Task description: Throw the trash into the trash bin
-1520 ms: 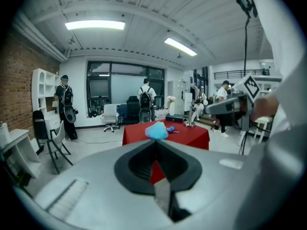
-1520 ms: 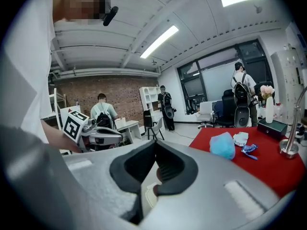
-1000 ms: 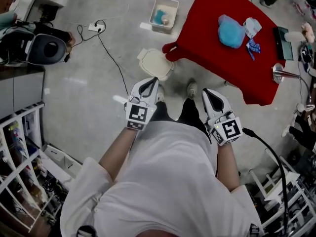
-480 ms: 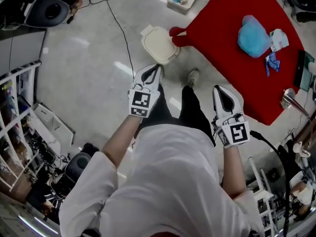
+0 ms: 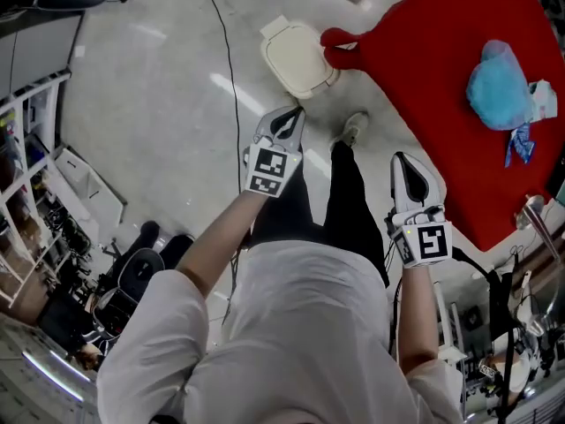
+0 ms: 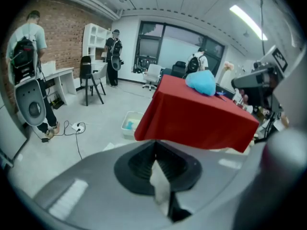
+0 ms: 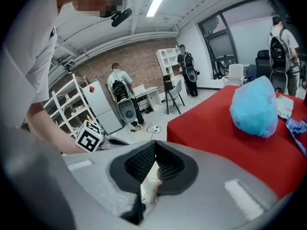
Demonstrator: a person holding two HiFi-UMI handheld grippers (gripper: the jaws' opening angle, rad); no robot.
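On the red-clothed table (image 5: 424, 69) lie a light blue bag (image 5: 499, 87), a white wrapper (image 5: 542, 101) and a small blue wrapper (image 5: 517, 143). A cream lidded bin (image 5: 298, 56) stands on the floor by the table's corner. My left gripper (image 5: 289, 124) hangs shut and empty above the floor near my legs, short of the bin. My right gripper (image 5: 410, 168) is shut and empty at the table's near edge. The left gripper view shows the left gripper (image 6: 154, 143) aimed toward the table (image 6: 192, 119) and bag (image 6: 201, 82). The right gripper (image 7: 154, 143) faces the bag (image 7: 254, 107).
A white tray (image 6: 130, 124) holding blue items sits on the floor beside the table. A black cable (image 5: 231, 69) runs across the floor. Shelving (image 5: 40, 201) and a dark stool base (image 5: 141, 276) stand at the left. Several people stand in the background.
Both grippers have come down toward my waist, still shut and empty. The bin and the red table have slid up and to the right in the head view.
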